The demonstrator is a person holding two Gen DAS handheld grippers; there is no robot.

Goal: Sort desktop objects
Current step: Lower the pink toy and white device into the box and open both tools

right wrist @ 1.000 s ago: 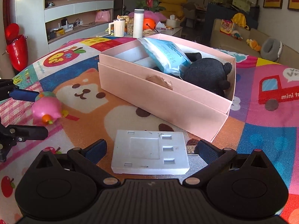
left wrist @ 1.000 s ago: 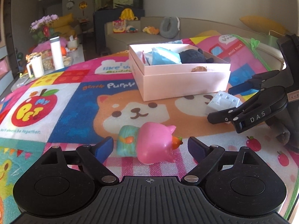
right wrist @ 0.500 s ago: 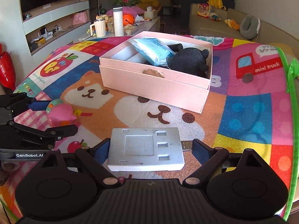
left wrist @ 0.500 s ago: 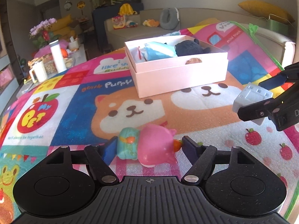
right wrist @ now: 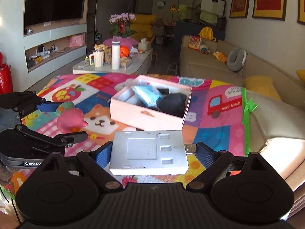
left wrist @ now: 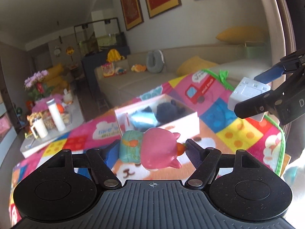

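Left wrist view: my left gripper [left wrist: 152, 148] clamps the pink toy [left wrist: 152, 152] by both ends, up off the mat [left wrist: 238, 133], the pink box [left wrist: 162, 122] beyond it. Right wrist view: my right gripper [right wrist: 152, 152] pinches the grey adapter [right wrist: 148, 152] flat between its 2 fingers, lifted in front of that box.

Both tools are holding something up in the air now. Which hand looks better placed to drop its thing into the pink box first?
Probably the right. Its tool holds the white adapter with the pink box straight ahead. The left tool, gripping the pink pig toy, also faces the box but stands off to its side.
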